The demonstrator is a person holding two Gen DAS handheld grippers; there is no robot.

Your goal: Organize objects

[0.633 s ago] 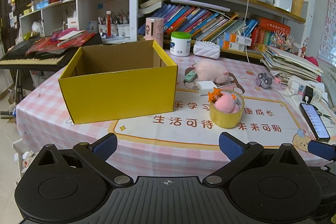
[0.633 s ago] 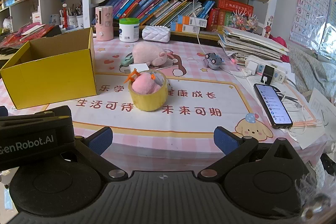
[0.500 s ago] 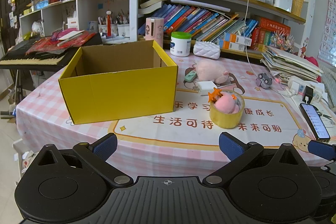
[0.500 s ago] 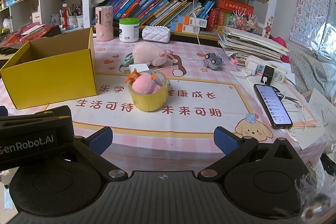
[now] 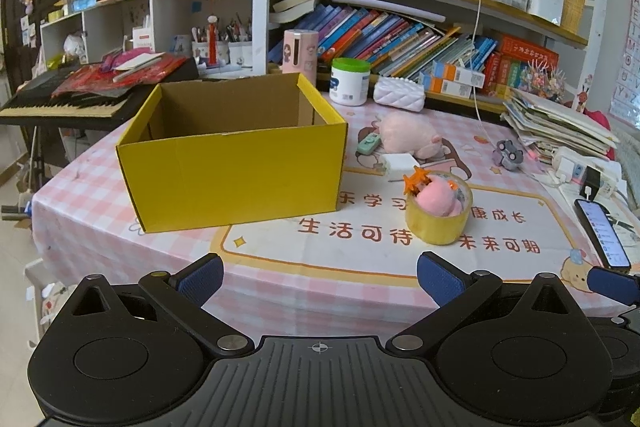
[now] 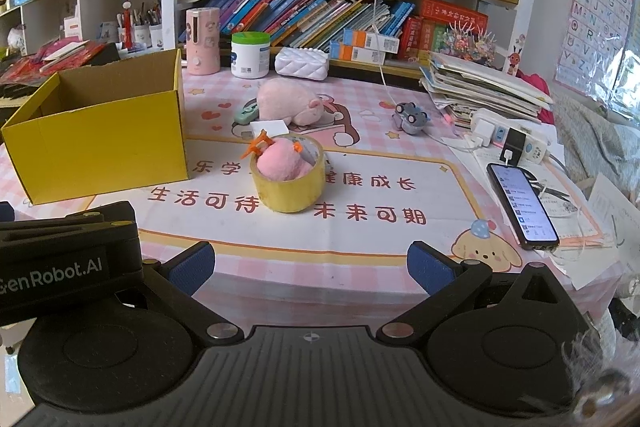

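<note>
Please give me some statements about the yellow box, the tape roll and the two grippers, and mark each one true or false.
1. The yellow box is open at the top, and nothing shows inside it. True.
2. A pink fluffy toy sits inside the tape roll. True.
3. The left gripper is shut on the tape roll. False: its jaws stand wide open with nothing between them, well short of the roll.
4. The phone lies inside the yellow box. False: it lies on the table, on the far side from the box, with its screen lit.
5. The right gripper is open and holds nothing. True.
</note>
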